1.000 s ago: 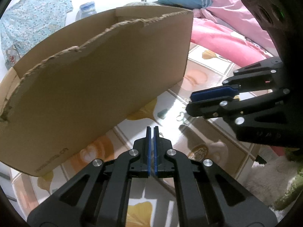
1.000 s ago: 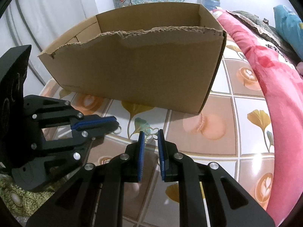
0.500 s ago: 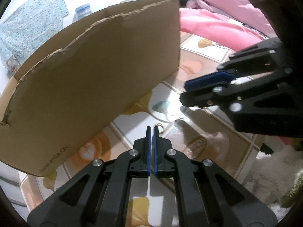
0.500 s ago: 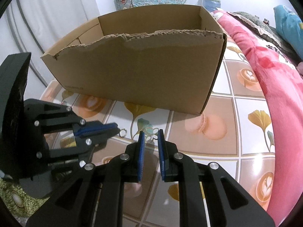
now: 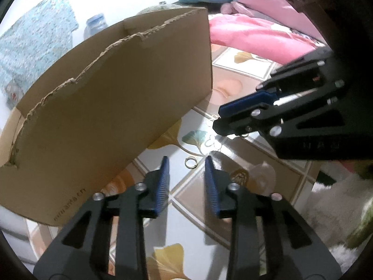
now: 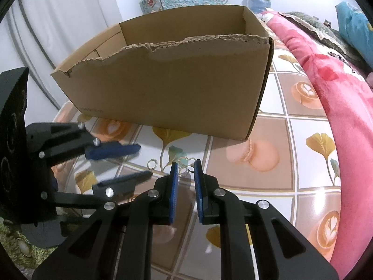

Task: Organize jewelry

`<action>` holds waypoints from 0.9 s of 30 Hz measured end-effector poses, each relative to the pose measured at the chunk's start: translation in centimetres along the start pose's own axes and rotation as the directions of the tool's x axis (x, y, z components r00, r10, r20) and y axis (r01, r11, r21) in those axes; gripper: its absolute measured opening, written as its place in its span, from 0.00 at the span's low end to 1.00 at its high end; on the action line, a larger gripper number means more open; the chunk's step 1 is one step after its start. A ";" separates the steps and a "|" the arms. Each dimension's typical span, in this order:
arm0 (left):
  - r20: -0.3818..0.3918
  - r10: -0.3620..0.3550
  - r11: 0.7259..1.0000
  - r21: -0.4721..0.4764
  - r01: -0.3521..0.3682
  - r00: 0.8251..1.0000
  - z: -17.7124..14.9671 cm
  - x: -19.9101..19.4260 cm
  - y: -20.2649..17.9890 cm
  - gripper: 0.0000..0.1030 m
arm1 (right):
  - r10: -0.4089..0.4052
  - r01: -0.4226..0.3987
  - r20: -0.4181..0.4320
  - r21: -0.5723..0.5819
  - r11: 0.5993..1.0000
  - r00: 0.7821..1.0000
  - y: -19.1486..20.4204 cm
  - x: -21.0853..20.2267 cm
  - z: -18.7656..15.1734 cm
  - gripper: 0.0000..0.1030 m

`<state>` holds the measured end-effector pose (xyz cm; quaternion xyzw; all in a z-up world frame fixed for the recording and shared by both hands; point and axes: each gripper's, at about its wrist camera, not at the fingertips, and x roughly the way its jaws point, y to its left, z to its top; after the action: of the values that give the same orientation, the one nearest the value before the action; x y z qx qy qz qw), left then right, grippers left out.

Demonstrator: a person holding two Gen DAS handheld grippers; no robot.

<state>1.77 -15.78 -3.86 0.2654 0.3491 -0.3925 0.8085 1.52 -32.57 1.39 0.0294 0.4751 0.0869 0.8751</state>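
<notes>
Left gripper (image 5: pixel 186 161): jaws were shut pad to pad a second ago and half a second ago; now opening, blue pads well apart.
Small gold ring (image 5: pixel 190 162): earlier at the closed fingertips; now lies free on the tablecloth (image 5: pixel 244 182), in the gap just ahead of the spread pads, touching neither.
Left gripper roll: slightly rotated; the cardboard box (image 5: pixel 116 107) sits at a different slant in the left wrist view.
Left gripper in right wrist view (image 6: pixel 144 162): two blue pads now show separately, blurred; ring (image 6: pixel 152 164) between them.
</notes>
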 end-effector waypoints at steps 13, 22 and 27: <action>-0.059 -0.166 0.971 0.162 0.173 0.984 0.7 1.2 1.4 0.30 | 0.004 -0.004 0.000 0.007 1.000 1.000 -0.1 0.1 0.2 0.14; -0.064 -0.224 0.960 0.155 0.232 0.972 0.8 1.5 2.1 0.10 | 0.004 -0.004 -0.007 0.010 1.000 1.000 -0.3 0.4 0.4 0.14; -0.045 -0.208 0.965 0.152 0.212 0.977 0.7 1.2 1.5 0.09 | 0.001 -0.001 -0.002 0.007 1.000 1.000 -0.1 0.2 0.4 0.14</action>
<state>3.79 -15.93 -4.13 0.2950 0.3552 -0.4980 0.7340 2.00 -32.65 1.44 0.0326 0.4763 0.0859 0.8745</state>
